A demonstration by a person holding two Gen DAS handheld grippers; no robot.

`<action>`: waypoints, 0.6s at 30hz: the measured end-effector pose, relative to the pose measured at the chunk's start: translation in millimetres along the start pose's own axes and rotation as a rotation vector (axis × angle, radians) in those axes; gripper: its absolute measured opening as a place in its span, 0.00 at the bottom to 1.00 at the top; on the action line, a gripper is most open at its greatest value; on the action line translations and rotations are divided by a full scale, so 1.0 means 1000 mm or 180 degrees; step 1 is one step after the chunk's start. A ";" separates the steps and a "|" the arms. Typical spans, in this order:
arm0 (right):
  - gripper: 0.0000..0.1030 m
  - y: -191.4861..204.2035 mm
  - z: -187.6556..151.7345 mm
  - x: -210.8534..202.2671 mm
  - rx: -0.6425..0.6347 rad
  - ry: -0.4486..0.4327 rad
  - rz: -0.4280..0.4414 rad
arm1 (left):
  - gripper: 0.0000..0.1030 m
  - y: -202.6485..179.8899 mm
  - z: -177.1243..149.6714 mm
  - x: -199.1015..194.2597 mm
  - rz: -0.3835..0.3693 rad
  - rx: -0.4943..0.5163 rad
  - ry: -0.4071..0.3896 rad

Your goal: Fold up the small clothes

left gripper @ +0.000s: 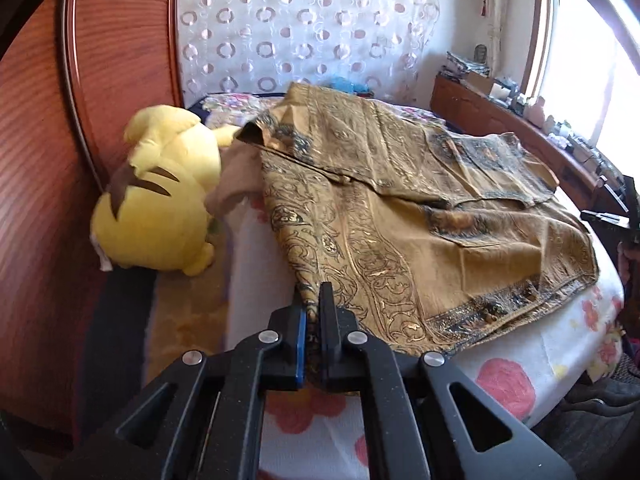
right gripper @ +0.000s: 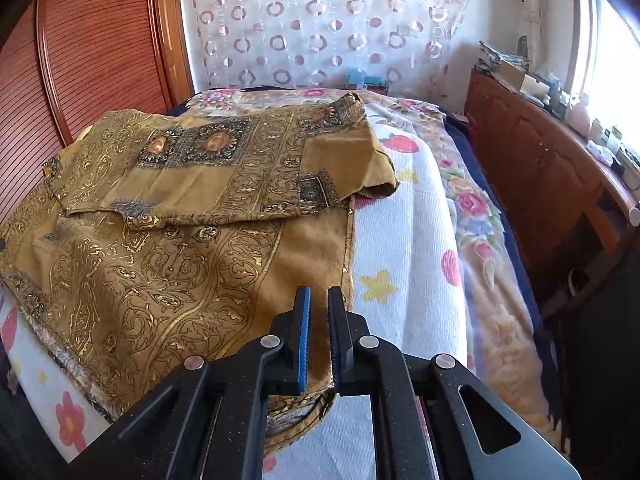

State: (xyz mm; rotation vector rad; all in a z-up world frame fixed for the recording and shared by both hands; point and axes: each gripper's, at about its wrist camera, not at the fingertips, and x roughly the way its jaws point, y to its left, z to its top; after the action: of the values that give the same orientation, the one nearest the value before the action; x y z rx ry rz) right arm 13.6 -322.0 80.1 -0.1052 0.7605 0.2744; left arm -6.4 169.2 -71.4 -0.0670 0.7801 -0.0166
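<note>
Garment: gold-brown patterned shirt (left gripper: 400,208) spread on bed w/ floral sheet (left gripper: 504,384); both sleeves already laid in over body, hem nearest both cams.
Location: centre of bed, collar end far, hem at near edge; in right wrist view shirt (right gripper: 168,240) fills left half, bare sheet (right gripper: 404,240) to right.
L tool: left gripper (left gripper: 313,300) closed down on near-left hem corner; cloth visible betw. the pads, narrow gap only.
R tool: right gripper (right gripper: 319,300) at near-right hem corner; fabric sits betw. fingers, jaws nearly together, looks pinched on shirt.
Key relation: long axis of shirt runs near→far, straight ahead of both tools; each gripper has own hem corner, neither nearer to the far end. Collar lies directly fwd of the held hem.
Step (judged): hem-to-collar fold, both corners to travel far together, in parallel.
Need: equal lift L/R so fold line stays square across the width; sleeves must not slide out.
Risk: thin slippery-looking fabric, may slip from pads or drag tucked sleeve (right gripper: 352,160).
Clutter: yellow plush toy (left gripper: 160,192) far-left beside shirt, touching beige cloth (left gripper: 236,184) at collar side; could snag left side.
Progress (judged): approx. mid-way.
</note>
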 end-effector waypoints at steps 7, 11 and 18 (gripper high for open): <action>0.08 0.001 0.002 0.002 -0.0031 -0.0015 0.0029 | 0.06 -0.003 0.005 0.001 -0.0078 -0.0052 -0.0037; 0.08 0.003 0.004 0.003 -0.0053 -0.0026 0.0032 | 0.09 -0.009 0.011 -0.001 -0.0057 -0.0015 -0.0074; 0.08 0.004 0.007 0.009 -0.0059 -0.0039 0.0022 | 0.27 -0.013 0.024 -0.011 -0.0021 0.0026 -0.0196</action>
State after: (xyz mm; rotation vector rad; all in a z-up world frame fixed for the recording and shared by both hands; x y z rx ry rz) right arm 22.9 -315.0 79.1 -0.1182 0.7465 0.2886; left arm 2.7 157.7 -46.1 -0.0621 0.7183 -0.0239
